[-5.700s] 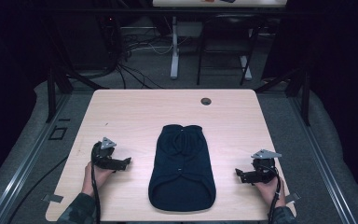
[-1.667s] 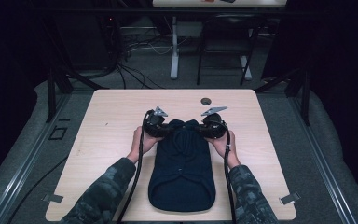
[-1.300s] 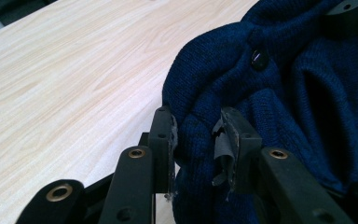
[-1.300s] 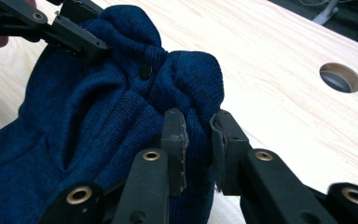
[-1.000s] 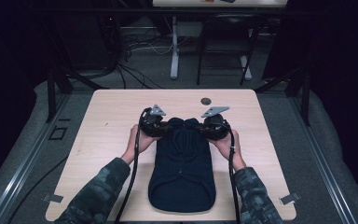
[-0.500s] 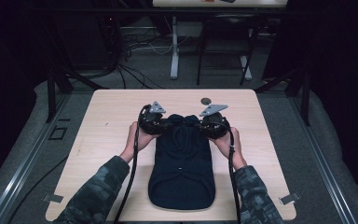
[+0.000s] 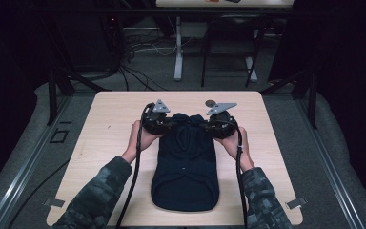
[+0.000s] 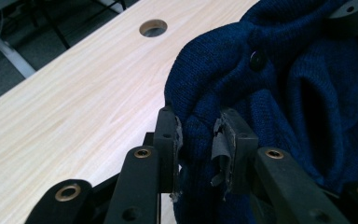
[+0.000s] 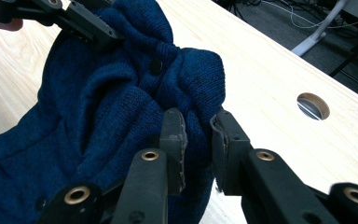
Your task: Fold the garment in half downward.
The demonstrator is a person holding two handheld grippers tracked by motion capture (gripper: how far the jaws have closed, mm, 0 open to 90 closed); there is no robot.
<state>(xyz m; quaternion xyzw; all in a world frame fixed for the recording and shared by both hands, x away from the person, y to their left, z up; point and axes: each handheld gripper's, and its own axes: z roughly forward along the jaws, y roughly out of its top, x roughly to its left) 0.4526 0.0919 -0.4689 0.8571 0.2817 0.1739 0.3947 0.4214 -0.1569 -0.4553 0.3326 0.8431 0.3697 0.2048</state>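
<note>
Wooden table (image 7: 109,124): pale, light-grained top, with 1 round cable hole (image 7: 210,102) near its far edge, just behind the right gripper.
Left forearm: camouflage sleeve (image 7: 97,191) comes in from the bottom left; the left hand (image 7: 140,138) wraps the gripper body.
Left gripper (image 7: 164,125): at the far left corner of the garment, grey three-cornered plate on top, cable trailing back along the arm.
Left gripper grasp: in the left gripper view (image 8: 199,140) the 2 black jaws pinch a bunched fold of blue knit between their worn pads; clenched on the fabric.
Navy knitted garment (image 7: 186,167): lies in the middle of the table, long axis running away from the person; near end flat and rounded, far end gathered and puckered between the 2 grippers.
Button (image 8: 257,59): 1 dark button sits on the raised knit beyond the left jaws.
Right gripper (image 7: 209,125): at the far right corner of the garment, held by the right hand (image 7: 233,140).
Right gripper grasp: in the right gripper view (image 9: 197,135) its jaws clamp a fold of the same knit.
</note>
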